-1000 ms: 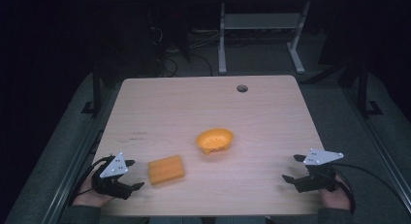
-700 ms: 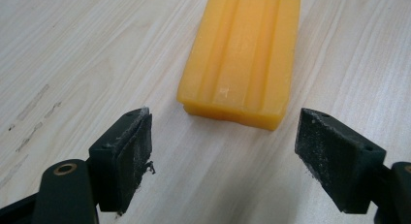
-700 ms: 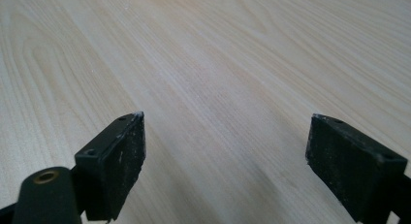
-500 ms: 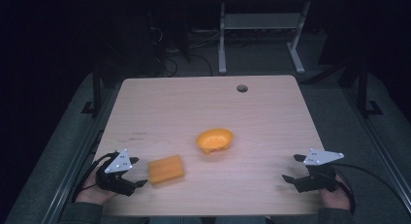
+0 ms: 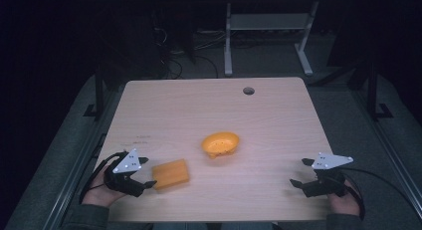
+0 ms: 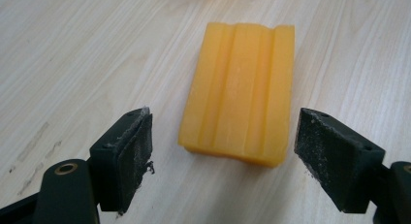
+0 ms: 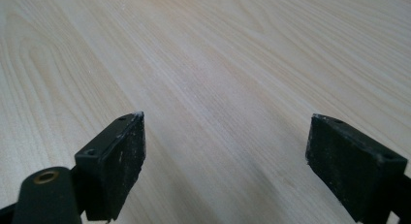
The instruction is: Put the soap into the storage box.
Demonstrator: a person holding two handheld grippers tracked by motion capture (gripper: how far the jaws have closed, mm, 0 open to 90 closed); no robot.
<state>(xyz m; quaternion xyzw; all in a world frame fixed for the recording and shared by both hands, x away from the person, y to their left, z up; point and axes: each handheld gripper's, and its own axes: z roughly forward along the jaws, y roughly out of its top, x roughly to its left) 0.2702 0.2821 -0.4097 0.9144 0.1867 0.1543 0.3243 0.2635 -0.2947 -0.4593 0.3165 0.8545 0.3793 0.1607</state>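
Note:
An orange ridged sponge block (image 5: 170,173) (image 6: 240,90) lies flat on the wooden table (image 5: 278,120), near its front left. My left gripper (image 5: 146,172) (image 6: 223,136) is open right at the block's near end, one jaw on each side, without touching it. A small orange bowl (image 5: 220,143) sits near the table's middle. At the front right my right gripper (image 5: 300,172) (image 7: 225,146) stands open over bare wood, nothing between its jaws.
A round cable hole (image 5: 248,90) is near the table's far edge. Behind the table stand a white desk frame (image 5: 229,41) and cables on a dark floor. Faint marks (image 5: 142,137) show on the table's left part.
My left gripper has moved right, toward the sponge block, and now brackets its near end. The right gripper, the bowl and the block have stayed put.

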